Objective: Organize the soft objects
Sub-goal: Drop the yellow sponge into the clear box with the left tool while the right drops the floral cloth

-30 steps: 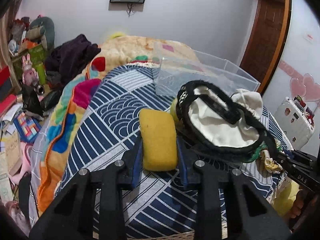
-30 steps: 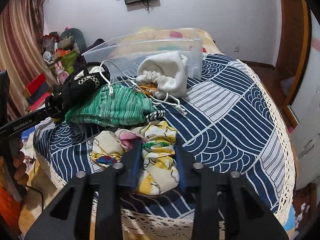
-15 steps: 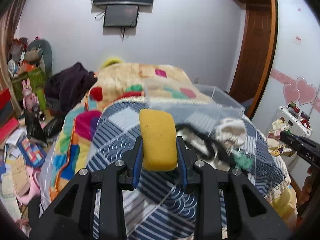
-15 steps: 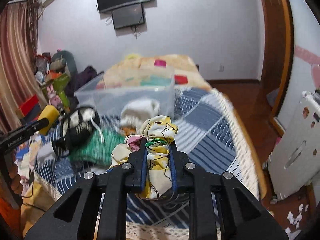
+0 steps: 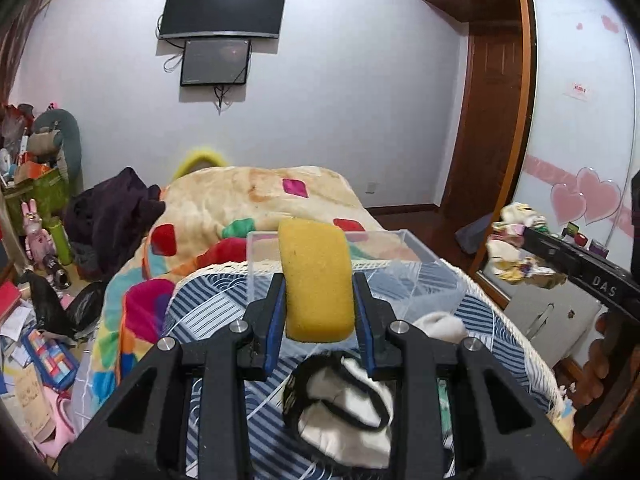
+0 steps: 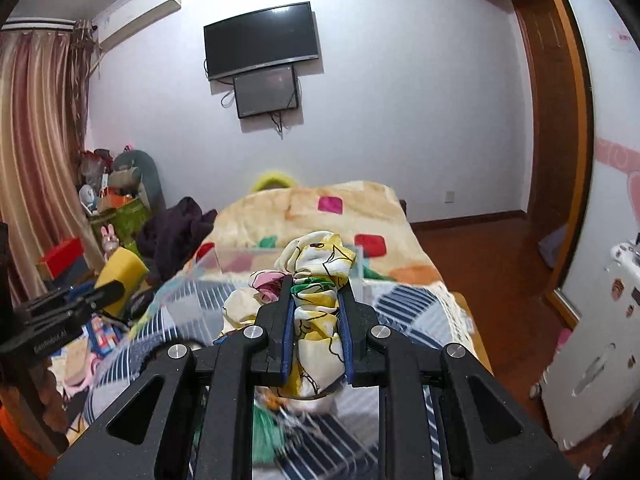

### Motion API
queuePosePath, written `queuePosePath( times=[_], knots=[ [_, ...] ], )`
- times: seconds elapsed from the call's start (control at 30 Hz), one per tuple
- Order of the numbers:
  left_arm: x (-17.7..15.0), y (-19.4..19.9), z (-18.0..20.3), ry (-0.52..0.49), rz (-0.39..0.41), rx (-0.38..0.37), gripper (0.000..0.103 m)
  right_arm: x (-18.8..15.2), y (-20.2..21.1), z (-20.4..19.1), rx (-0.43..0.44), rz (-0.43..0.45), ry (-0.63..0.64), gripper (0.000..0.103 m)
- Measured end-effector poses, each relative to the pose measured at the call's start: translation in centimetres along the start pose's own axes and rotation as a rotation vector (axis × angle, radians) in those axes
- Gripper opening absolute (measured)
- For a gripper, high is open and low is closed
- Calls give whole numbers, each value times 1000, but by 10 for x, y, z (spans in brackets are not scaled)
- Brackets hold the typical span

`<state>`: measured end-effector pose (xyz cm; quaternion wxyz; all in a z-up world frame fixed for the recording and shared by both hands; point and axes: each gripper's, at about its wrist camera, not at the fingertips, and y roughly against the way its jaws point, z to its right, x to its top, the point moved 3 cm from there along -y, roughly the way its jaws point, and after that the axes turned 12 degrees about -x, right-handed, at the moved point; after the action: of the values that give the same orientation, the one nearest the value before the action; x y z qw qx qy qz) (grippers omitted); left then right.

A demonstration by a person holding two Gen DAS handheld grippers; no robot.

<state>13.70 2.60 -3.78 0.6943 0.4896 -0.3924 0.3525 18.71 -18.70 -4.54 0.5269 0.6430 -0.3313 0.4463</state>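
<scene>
**Both tongs loaded, held above the bed**

The left gripper (image 5: 320, 304) is seen clamped on a yellow sponge (image 5: 315, 280); the sponge stands upright between the blue pads, its upper half projecting past the fingertips. The right gripper (image 6: 316, 320) is clamped on a floral scrunchie (image 6: 316, 280), which is bunched between the pads and spills above and below them. Both items are held in the air over the striped bedspread (image 5: 216, 304). A clear plastic bin (image 5: 404, 256) is noted directly behind the sponge, toward the far edge of the bedspread. Beneath the left gripper, a black-rimmed white pouch (image 5: 344, 408) lies on the bedspread, with a white sock-like item (image 5: 440, 326) just beside it; identification is uncertain owing to blur. A wall-mounted TV (image 5: 222, 8) is recorded on the far wall.
</scene>
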Motion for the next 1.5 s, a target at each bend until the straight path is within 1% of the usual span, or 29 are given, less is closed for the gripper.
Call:
queuePosePath(
  times=[0.1,0.2,0.33,0.47,0.63,0.7,0.83,0.97,1.03,1.07,1.1,1.13,1.17,1.27,1.3,1.37,1.43,1.5],
  knots=[
    [7,-20,-2,19,-25,-26,31,7,-16,-11,34,-10,10,18],
    [10,-44,-4,4,-64,-9,31,13,-35,-22,36,-26,45,18],
    [8,-73,-12,2,-127,7,31,10,-58,-30,26,-63,81,18],
    [2,-98,-21,34,-187,1,31,1,-80,-33,8,-119,108,18],
    [-4,-124,-32,66,-255,-6,31,-13,-109,-32,7,-230,120,18],
    [-6,-132,-33,71,-286,-27,31,-18,-118,-33,8,-268,132,18],
    [-10,-141,-31,50,-321,-17,31,-21,-125,-34,-5,-310,163,18],
    [-13,-144,-32,47,-341,-13,32,-24,-126,-36,-11,-325,190,18],
    [-14,-144,-32,46,-342,2,36,-25,-125,-35,-19,-320,193,19],
    [-14,-142,-33,46,-339,5,38,-25,-123,-34,-17,-319,191,21],
    [-14,-141,-33,46,-337,8,41,-26,-122,-34,-15,-318,189,24],
    [-14,-139,-32,43,-334,10,45,-26,-120,-33,-14,-315,185,29],
    [-13,-136,-32,39,-330,12,47,-26,-117,-31,-12,-312,179,35],
    [-12,-125,-30,28,-310,10,53,-21,-111,-29,-1,-296,171,45],
    [-12,-121,-29,26,-302,11,54,-19,-110,-29,-1,-289,171,47],
    [-11,-110,-28,31,-277,6,58,-15,-104,-27,-5,-266,170,54],
    [-9,-96,-27,32,-249,-1,63,-11,-95,-24,2,-240,162,57],
    [-8,-85,-24,22,-227,2,65,-8,-88,-23,4,-222,159,60]
  ],
)
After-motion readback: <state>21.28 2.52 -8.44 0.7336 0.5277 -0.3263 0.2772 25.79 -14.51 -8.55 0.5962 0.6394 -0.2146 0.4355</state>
